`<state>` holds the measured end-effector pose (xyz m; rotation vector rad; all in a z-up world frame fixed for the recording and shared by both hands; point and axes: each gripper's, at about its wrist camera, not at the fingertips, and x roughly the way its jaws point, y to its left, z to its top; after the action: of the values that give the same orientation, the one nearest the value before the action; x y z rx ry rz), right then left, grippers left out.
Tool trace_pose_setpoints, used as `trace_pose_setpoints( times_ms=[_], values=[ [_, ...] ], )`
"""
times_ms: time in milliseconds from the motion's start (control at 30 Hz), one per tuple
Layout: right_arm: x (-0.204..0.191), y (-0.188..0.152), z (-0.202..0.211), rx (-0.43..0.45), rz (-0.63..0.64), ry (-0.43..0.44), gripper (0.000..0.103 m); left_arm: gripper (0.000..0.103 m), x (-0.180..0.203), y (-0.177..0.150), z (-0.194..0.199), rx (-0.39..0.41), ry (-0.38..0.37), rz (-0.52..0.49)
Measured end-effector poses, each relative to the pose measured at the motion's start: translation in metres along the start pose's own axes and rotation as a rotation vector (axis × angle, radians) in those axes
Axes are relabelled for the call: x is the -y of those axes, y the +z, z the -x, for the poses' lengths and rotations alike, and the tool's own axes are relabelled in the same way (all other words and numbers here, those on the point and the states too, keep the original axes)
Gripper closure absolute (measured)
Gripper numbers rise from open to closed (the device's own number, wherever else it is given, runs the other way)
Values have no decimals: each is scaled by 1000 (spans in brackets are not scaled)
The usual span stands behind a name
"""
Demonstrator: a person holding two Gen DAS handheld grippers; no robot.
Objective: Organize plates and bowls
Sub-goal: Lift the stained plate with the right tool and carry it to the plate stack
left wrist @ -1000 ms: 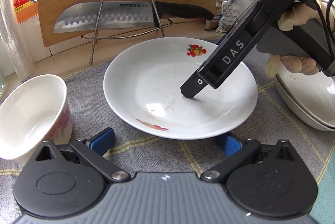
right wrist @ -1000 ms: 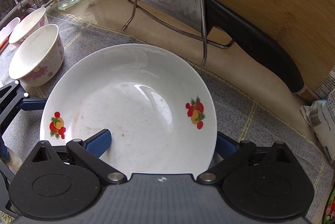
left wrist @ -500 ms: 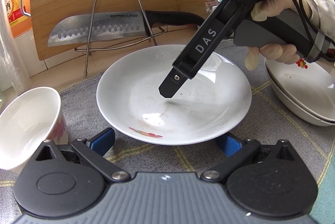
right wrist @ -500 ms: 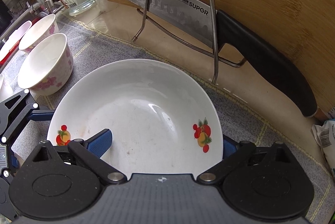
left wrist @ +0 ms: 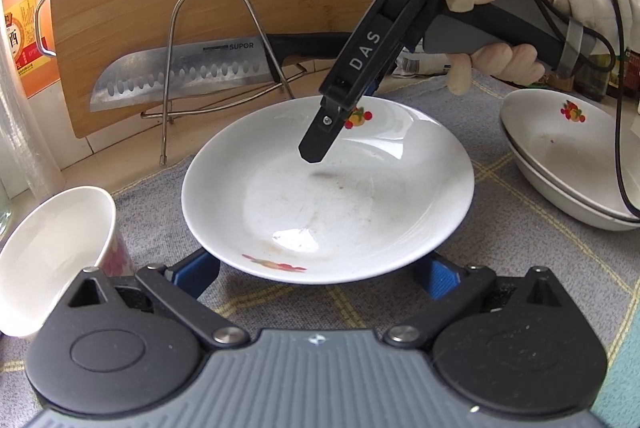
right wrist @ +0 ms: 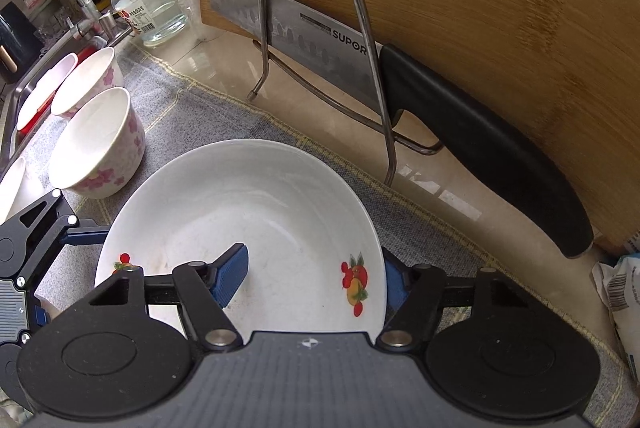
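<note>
Far left of the grippers, two flowered bowls (right wrist: 96, 143) sat loose on the mat by the sink, not nested; sorting them looked still to do. The left gripper (left wrist: 316, 274) stood spread wide, its blue pads either side of the plate's near rim, apparently not pressing. The plate (left wrist: 328, 187) lay flat on the grey mat (left wrist: 520, 268), straight ahead of it. The right gripper (right wrist: 316, 276) had just been closing, straddling the plate's rim: one pad inside, one outside. Whether the pads already pinched it, I couldn't tell. Right of that hand, two plates (left wrist: 568, 155) already sat stacked. Judgement: partly done; this plate probably goes onto that stack, then the bowls.
</note>
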<state>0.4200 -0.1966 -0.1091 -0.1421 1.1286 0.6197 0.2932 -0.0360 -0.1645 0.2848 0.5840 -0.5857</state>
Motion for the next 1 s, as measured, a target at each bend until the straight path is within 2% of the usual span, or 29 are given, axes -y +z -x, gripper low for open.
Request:
trace_pose_setpoints(
  times_ms=[167,400,533,1000],
  values=[
    [-2,-4,2,-10,-17,8,30,2,1,-1,4,-10,-5,-16],
    [-10,-13,7,-47,-37,43,30,2,0,-8,16,-27,-58,-30],
    [-11,-13,6,-41,-40,41,30,1,-1,-8,13,-24,-52,-71],
    [-4,-10,5,-27,-69,71,30,1,0,-8,12,-17,-52,-69]
  ],
)
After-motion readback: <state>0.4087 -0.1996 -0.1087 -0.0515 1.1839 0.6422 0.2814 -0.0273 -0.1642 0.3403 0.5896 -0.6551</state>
